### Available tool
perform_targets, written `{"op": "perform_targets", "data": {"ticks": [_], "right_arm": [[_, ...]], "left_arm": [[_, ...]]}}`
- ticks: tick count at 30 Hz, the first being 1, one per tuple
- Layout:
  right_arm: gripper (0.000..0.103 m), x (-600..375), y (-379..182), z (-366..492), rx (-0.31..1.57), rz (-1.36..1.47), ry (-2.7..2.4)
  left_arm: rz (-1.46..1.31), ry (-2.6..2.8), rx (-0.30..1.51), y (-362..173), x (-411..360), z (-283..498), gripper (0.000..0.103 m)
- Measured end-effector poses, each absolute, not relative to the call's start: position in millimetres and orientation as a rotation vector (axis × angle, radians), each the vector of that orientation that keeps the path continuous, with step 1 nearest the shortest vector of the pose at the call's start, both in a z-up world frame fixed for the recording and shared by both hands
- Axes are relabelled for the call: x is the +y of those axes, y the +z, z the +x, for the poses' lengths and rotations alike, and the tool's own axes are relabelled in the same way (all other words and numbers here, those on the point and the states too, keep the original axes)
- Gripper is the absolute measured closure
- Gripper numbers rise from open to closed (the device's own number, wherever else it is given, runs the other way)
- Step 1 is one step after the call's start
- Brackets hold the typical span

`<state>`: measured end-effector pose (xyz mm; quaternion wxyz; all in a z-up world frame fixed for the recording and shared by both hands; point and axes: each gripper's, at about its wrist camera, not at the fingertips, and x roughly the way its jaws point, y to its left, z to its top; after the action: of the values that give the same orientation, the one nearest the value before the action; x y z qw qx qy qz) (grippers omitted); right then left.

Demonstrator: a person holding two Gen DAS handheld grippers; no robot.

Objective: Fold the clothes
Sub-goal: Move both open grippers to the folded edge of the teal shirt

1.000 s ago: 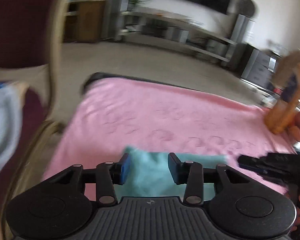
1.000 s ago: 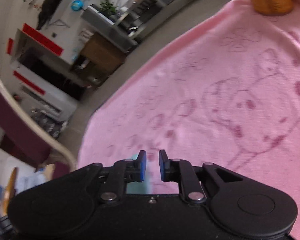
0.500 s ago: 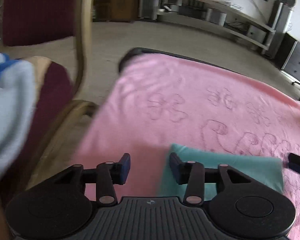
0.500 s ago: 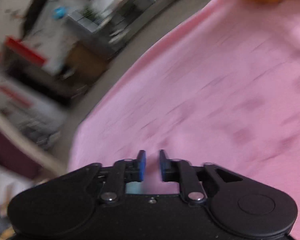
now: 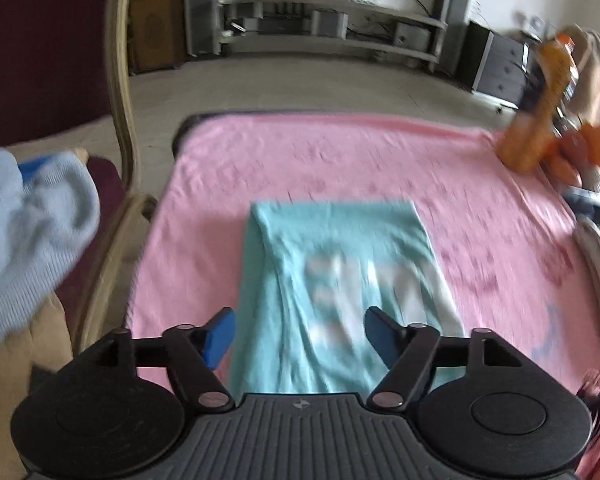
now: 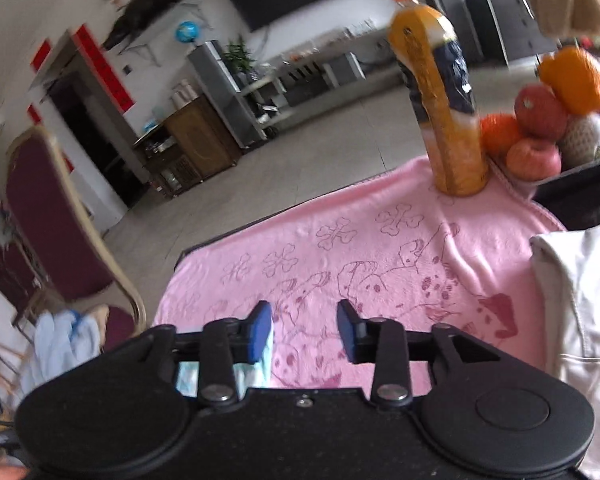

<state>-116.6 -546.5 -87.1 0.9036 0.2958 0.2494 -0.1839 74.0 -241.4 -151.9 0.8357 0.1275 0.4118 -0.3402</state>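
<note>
My left gripper (image 5: 299,332) tilts steeply down over the near end of the shirt (image 5: 336,280). Its jaws are opening, well apart, the blue pads clear of the cloth, and nothing is held. My right gripper (image 6: 304,330) points at a shallower downward angle across the blanket (image 6: 380,248). Its jaws are also opening, to a moderate gap, with only blanket seen between them and nothing gripped. A corner of the shirt shows just under its left finger (image 6: 260,330); I cannot tell whether the two touch.

Count, working outward:
- One turquoise shirt with a white print, folded into a long strip that lies flat on the blanket and runs away from my left gripper.
- One pink blanket with a drawn pattern, spread over the table (image 5: 182,130), whose dark edge shows at the far corner.
- One pale garment (image 6: 580,300) on the right side of the blanket.
- One orange bottle (image 6: 440,100) upright at the far right corner, beside one tray of fruit (image 6: 552,128).
- One chair (image 5: 120,80) with a dark red back at the left, with one light blue garment (image 5: 28,232) on its seat.
</note>
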Motion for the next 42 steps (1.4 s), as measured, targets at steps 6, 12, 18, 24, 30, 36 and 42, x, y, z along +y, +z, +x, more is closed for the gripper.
{"op": "perform_targets", "data": {"ticks": [6, 12, 18, 24, 30, 36, 42], "right_arm": [[0.059, -525.1, -132.6, -107.1, 0.574, 0.599, -0.357], [0.058, -514.5, -142.1, -94.8, 0.605, 0.619, -0.256], [0.059, -509.7, -164.2, -77.8, 0.658, 0.747, -0.176], [0.064, -504.8, -181.5, -64.1, 0.710, 0.787, -0.134], [0.066, -512.6, -195.8, -55.6, 0.744, 0.871, -0.098], [0.066, -528.7, -217.0, -51.2, 0.758, 1.000, -0.117], [0.068, -532.6, -222.3, -48.6, 0.754, 1.059, -0.083]], "left_arm": [[0.242, -0.700, 0.939, -181.7, -238.5, 73.2, 0.032], [0.175, -0.647, 0.915, -177.2, -228.6, 89.0, 0.030], [0.021, -0.602, 0.989, -180.8, -211.7, 121.9, 0.034], [0.052, -0.610, 1.032, -187.2, -218.8, 129.2, 0.055], [0.091, -0.594, 1.090, -194.2, -218.3, 140.4, 0.053], [-0.007, -0.638, 1.170, -201.7, -210.7, 154.0, 0.042], [-0.027, -0.682, 1.185, -202.3, -216.9, 158.9, 0.050]]}}
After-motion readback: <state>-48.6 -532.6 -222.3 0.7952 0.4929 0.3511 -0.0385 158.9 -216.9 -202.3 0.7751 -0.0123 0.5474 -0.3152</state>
